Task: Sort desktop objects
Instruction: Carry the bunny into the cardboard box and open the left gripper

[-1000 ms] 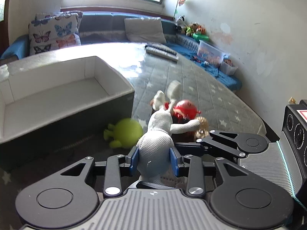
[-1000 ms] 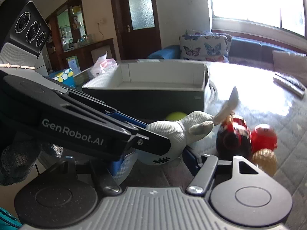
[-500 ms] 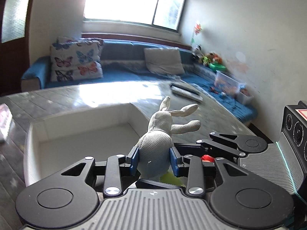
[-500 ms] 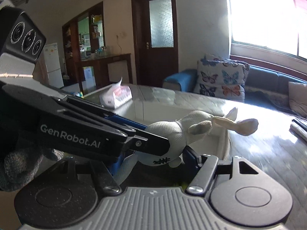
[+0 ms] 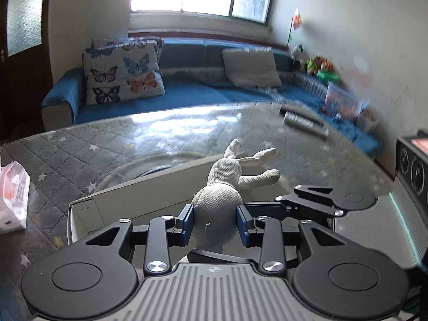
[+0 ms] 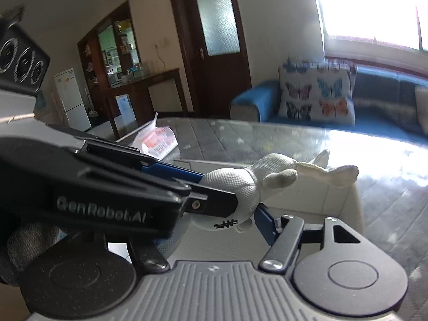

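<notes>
A white knitted rabbit toy [image 5: 218,200] is clamped by its body between the blue pads of my left gripper [image 5: 215,223], ears pointing forward. It hangs over the open white-lined grey box [image 5: 149,190]. The right wrist view shows the same rabbit [image 6: 240,187] from the side, with the left gripper's arm crossing in front. My right gripper [image 6: 214,227] sits close beside the toy with its jaws apart; its left finger is hidden behind the left gripper. The box's inside [image 6: 307,195] lies just below.
A packet of tissues [image 5: 12,195] lies on the quilted table at the left, also seen in the right wrist view [image 6: 157,140]. Remote controls [image 5: 305,123] lie at the far right of the table. A blue sofa with cushions [image 5: 123,77] runs behind.
My left gripper has lifted the rabbit off the table, away from the red and green toys, and carried it over the box. The right gripper has moved along beside it.
</notes>
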`<state>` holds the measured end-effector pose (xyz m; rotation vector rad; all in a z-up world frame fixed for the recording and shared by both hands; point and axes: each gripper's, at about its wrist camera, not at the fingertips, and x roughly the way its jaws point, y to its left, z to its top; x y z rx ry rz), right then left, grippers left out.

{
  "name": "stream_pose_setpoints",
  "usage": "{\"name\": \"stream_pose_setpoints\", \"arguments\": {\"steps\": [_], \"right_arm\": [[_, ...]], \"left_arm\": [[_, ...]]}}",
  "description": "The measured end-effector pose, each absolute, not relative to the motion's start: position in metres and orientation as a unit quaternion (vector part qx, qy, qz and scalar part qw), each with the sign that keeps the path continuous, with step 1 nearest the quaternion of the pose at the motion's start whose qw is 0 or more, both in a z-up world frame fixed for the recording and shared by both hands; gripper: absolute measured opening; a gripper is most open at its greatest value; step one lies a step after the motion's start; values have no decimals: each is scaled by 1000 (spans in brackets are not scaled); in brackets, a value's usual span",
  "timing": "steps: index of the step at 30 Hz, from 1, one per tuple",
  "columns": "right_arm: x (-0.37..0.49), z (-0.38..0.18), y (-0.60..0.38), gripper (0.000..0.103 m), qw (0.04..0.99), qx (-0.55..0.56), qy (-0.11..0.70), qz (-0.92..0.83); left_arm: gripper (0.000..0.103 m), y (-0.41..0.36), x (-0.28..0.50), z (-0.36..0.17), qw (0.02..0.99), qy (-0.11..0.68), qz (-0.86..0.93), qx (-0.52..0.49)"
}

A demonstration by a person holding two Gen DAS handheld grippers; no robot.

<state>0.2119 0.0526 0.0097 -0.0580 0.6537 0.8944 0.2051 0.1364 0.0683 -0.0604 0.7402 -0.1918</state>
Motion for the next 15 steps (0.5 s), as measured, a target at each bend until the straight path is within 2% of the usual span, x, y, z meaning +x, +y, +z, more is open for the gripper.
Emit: {"name": "stream_pose_setpoints", "arguments": {"steps": [9,15], "right_arm": [[233,-18,65,68,836,-39,349,422],[229,-25,68,68,834,-46,354,420]], "left_arm": [[38,166,232,29,904,418,-69,-52],[40,171,230,23,897,432,-63,-73]]}}
